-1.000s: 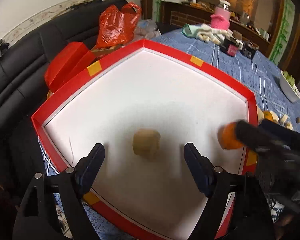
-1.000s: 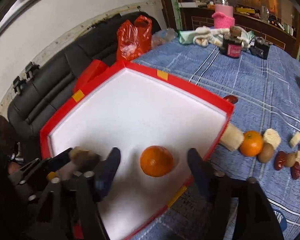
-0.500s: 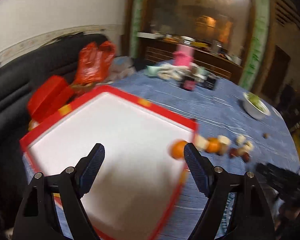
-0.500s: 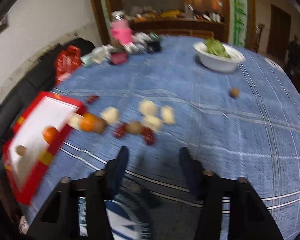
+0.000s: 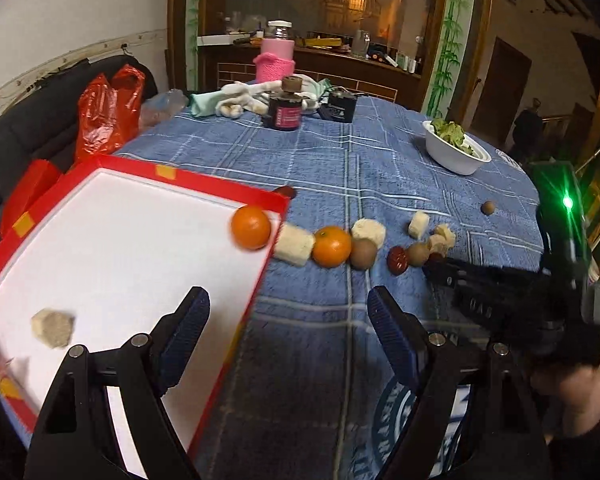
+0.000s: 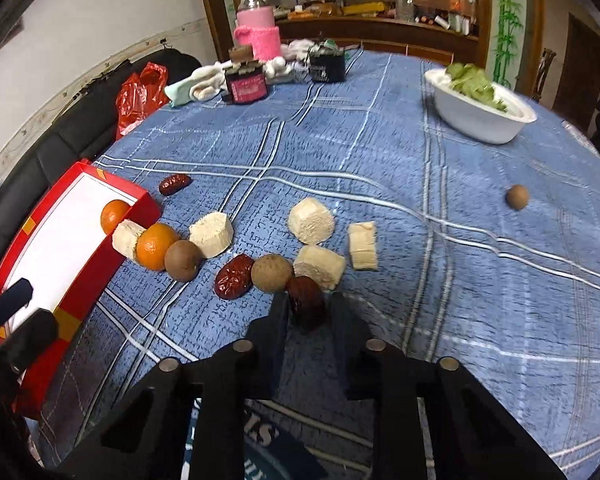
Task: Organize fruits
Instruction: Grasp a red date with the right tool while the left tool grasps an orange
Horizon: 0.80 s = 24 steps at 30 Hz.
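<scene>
Right hand-held gripper point(image 6: 307, 312), gaping over the tray point(image 6: 84, 258) before, now clenches a red date point(image 6: 306, 300); left hand-held gripper point(image 5: 288, 332) stays released.

A white bowl point(image 6: 480, 116) of greens, a pink-sleeved jar point(image 6: 257, 32) and a dark jar point(image 6: 246, 82) are seen far across the blue-checked counter point(image 6: 380, 160); a red plastic bag point(image 5: 104, 116) is slumped on a black sofa point(image 5: 28, 128).

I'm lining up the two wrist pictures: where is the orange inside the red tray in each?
Left wrist: orange left of centre, in the red tray's far right corner.
Right wrist: orange far left, behind the tray's wall.
Shared landmark: white bowl, upper right.
</scene>
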Each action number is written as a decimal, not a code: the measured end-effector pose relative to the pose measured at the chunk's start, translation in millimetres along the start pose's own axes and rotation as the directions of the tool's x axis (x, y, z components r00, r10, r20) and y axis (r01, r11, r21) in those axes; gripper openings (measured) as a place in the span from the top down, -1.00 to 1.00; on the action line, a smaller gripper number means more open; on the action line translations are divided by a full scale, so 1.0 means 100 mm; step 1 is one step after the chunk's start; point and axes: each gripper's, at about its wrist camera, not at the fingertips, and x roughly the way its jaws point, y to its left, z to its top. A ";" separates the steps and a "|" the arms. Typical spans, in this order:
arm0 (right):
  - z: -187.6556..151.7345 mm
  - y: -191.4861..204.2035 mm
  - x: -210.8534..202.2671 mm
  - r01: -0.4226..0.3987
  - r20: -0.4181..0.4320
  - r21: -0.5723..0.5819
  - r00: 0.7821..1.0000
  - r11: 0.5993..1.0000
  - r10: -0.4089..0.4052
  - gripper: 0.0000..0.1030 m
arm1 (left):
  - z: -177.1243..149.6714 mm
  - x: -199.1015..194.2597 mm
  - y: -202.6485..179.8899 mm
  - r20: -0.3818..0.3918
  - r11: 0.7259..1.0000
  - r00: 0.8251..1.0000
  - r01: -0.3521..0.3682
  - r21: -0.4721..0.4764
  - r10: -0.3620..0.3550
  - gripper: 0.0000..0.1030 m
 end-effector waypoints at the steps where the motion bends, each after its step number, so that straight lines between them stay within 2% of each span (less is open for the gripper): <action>1: -0.01 0.00 0.00 -0.003 0.002 0.001 1.000 1.000 0.003 0.65 | 0.04 0.04 -0.04 0.000 1.000 1.000 -0.002 0.006 0.002 -0.59; 4: -0.03 -0.08 -0.03 -0.040 0.017 0.036 0.999 0.999 0.040 0.65 | 0.11 0.14 -0.15 -0.002 0.999 1.000 0.005 0.037 -0.005 -0.56; 5: -0.04 -0.12 -0.05 -0.048 0.022 0.049 0.999 0.998 0.047 0.65 | 0.15 0.19 -0.21 -0.005 0.998 1.000 0.012 0.061 -0.012 -0.47; 6: -0.05 -0.15 -0.06 -0.059 0.027 0.060 0.998 0.996 0.057 0.65 | 0.19 0.23 -0.25 -0.012 0.997 1.000 0.012 0.081 -0.011 -0.30; 8: -0.05 -0.17 -0.08 -0.075 0.032 0.067 0.997 0.995 0.073 0.65 | 0.25 0.33 -0.35 -0.053 0.986 0.999 0.011 0.168 -0.002 -0.16; 11: -0.05 -0.18 -0.08 -0.105 0.036 0.074 0.994 0.992 0.103 0.65 | 0.29 0.44 -0.46 -0.125 0.932 0.992 0.047 0.359 -0.002 -0.16; 14: -0.04 -0.20 -0.09 -0.129 0.037 0.083 0.991 0.988 0.126 0.65 | 0.37 0.54 -0.49 -0.185 0.884 0.983 0.077 0.461 0.011 -0.16; 18: -0.03 -0.19 -0.15 -0.146 0.057 0.085 0.988 0.986 0.141 0.65 | 0.43 0.72 -0.48 -0.216 0.878 0.976 0.092 0.470 0.014 -0.17; 22: -0.04 -0.20 -0.16 -0.151 0.059 0.097 0.988 0.984 0.146 0.66 | 0.42 0.80 -0.52 -0.228 0.855 0.973 0.100 0.508 0.021 -0.17; 24: -0.04 -0.20 -0.16 -0.152 0.062 0.096 0.987 0.984 0.147 0.66 | 0.43 0.85 -0.55 -0.242 0.834 0.970 0.106 0.541 0.034 -0.17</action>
